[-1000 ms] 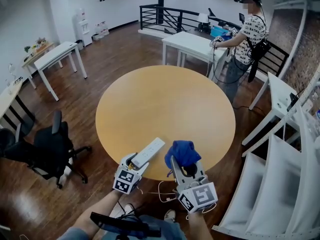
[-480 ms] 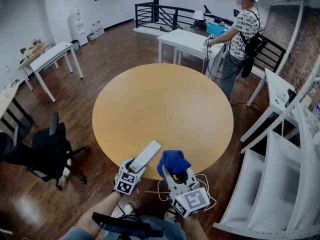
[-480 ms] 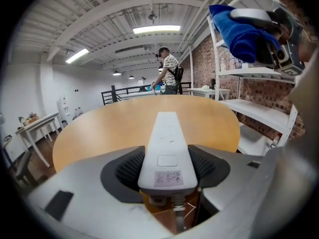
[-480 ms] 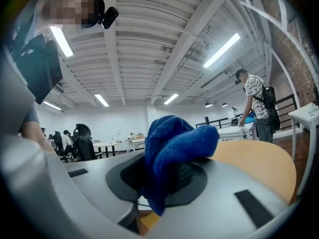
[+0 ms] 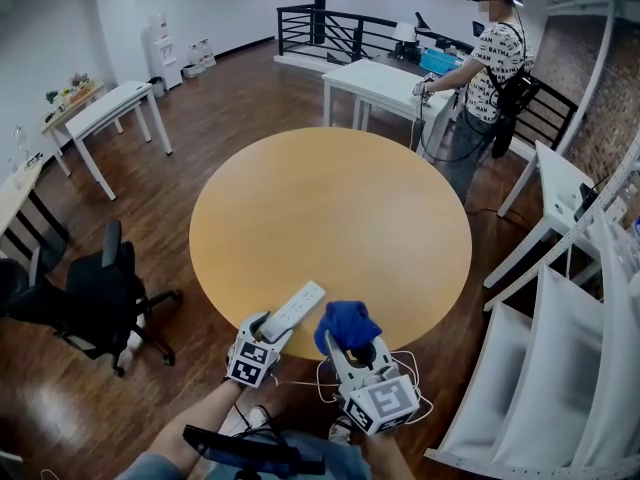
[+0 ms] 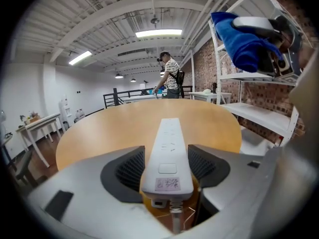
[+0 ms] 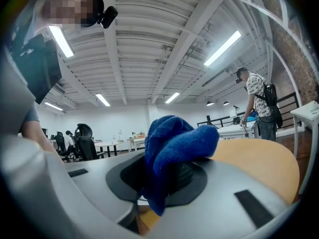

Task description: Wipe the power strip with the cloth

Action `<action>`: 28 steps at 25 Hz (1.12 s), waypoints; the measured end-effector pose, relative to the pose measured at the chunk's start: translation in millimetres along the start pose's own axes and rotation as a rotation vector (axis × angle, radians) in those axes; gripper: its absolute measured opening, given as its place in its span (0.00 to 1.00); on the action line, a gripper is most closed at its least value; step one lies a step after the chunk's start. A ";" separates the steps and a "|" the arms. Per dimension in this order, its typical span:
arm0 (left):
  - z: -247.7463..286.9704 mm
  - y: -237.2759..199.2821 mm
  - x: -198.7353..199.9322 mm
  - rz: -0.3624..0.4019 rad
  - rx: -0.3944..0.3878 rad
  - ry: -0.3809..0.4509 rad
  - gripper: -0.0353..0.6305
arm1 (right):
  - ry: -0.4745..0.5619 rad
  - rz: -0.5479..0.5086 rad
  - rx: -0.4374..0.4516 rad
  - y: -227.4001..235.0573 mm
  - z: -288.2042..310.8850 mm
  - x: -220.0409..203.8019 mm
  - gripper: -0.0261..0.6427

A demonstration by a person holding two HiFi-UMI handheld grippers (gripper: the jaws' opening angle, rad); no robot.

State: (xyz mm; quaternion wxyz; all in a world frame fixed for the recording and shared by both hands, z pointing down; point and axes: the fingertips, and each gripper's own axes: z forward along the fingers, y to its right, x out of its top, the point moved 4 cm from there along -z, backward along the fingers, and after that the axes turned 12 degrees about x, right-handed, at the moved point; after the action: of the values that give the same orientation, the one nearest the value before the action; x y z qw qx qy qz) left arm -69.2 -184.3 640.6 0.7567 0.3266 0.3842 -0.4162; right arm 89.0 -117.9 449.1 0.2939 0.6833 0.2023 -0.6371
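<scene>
A white power strip [image 5: 294, 307] [image 6: 168, 153] juts out over the near edge of the round wooden table [image 5: 330, 218], its cord end clamped in my left gripper [image 5: 268, 330] [image 6: 167, 167], which is shut on it. Its white cable [image 5: 312, 383] trails down below the table edge. A bunched blue cloth [image 5: 346, 325] [image 7: 172, 148] is pinched in my right gripper [image 5: 352, 340] [image 7: 167, 171], just right of the strip and level with it. In the left gripper view the cloth [image 6: 244, 41] and right gripper show at the upper right.
A person [image 5: 490, 58] stands at a white table [image 5: 385, 83] beyond the round table. A black office chair [image 5: 95, 303] sits at the left, white shelving [image 5: 560, 348] at the right, more white tables [image 5: 105, 113] at the far left.
Both grippers have sunk a little toward the near table edge, carrying the strip and the cloth with them. The grips are unchanged.
</scene>
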 end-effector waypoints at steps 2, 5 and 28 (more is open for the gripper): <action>-0.2 -3.3 7.4 -0.017 0.009 0.024 0.48 | 0.001 0.003 0.002 0.4 1.1 -0.9 0.15; -4.2 -11.5 28.8 -0.054 0.036 0.078 0.47 | 0.000 0.004 0.013 -0.3 3.0 -1.4 0.15; -149.6 -15.6 185.3 -0.079 -0.037 0.534 0.08 | 0.064 -0.114 0.046 -9.4 26.8 37.4 0.14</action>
State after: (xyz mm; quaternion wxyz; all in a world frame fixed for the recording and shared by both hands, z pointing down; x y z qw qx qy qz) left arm -62.9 -139.6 406.3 0.6175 0.3957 0.5901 -0.3376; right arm 66.7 -132.2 410.3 0.2347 0.6972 0.2358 -0.6350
